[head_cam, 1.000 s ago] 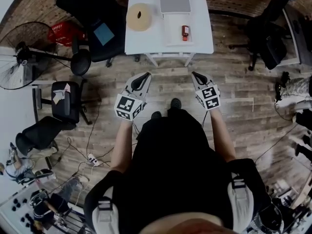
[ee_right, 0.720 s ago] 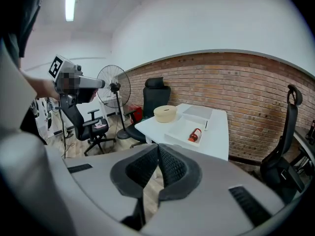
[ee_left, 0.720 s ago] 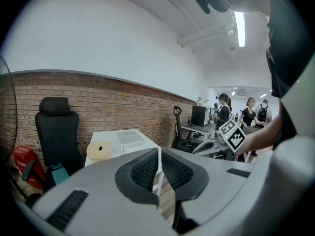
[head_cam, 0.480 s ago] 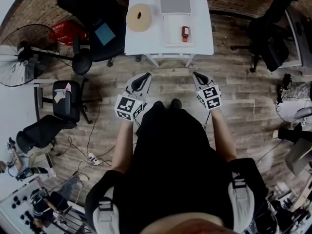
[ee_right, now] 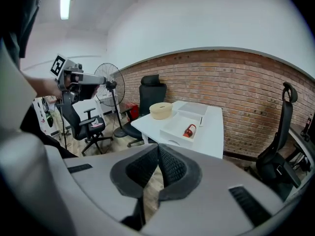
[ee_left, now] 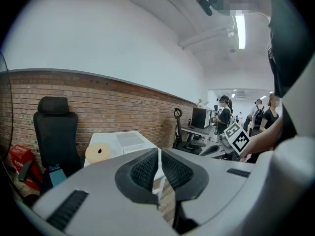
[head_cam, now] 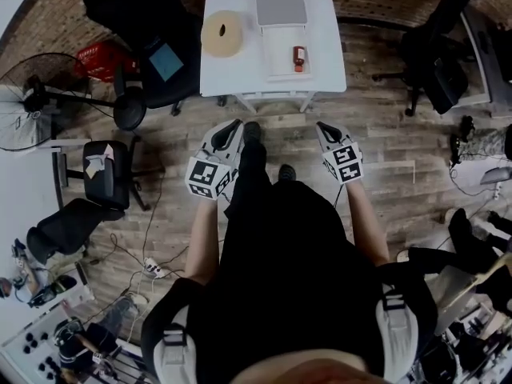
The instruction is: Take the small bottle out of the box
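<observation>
Lying in box (head_cam: 278, 54) on tbl (head_cam: 232, 74): small bottle (head_cam: 298, 57), untouched

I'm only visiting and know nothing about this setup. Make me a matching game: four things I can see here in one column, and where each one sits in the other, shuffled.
Things:
1. small bottle
2. beige roll
3. fan
4. flat grey piece

Places:
A. on the table, left of the box
B. on the wooden floor
C. at the table's far end, beyond the box
D. lying inside the white box

Pairs: 1-D, 2-A, 3-B, 4-C.
</observation>
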Available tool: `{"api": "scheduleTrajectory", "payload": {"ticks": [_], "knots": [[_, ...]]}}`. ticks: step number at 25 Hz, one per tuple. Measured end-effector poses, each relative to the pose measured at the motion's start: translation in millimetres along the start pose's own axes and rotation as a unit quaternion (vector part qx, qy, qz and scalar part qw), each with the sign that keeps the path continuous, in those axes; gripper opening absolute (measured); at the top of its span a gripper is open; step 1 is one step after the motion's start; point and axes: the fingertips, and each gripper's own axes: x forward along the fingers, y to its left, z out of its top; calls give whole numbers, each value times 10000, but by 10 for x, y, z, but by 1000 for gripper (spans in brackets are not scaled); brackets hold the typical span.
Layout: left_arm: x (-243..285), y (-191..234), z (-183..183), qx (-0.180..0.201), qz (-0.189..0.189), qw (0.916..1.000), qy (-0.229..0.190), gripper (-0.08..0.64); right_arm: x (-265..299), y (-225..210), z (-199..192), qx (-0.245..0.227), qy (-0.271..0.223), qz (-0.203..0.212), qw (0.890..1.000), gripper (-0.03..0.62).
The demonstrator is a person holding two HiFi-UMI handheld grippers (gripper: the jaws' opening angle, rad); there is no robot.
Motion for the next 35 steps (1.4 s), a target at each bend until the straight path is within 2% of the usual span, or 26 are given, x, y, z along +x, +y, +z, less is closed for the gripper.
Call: {"api": "scheduleTrajectory", "payload": {"ticks": [5,13,19,26,35], "knots": [[118,183,25,31,-117,9999,-2,34,145,-73,84,56,84,-124,9999,-2],[236,490,32,-78,-194,9998,-10,34,536,98,346,-66,107,52,9999,-2],[411,700,48,-123,-352,9993,49,34,716,20,460,-47,192,-34,9998,-2],[774,875,265,75,-668,9977,14,34,878,-233,557,465,159,-210,9986,-2],[1092,1162,298,118,-1007,9948,98,34,1175,-362,712,588,240,-430,9971,-2]]}}
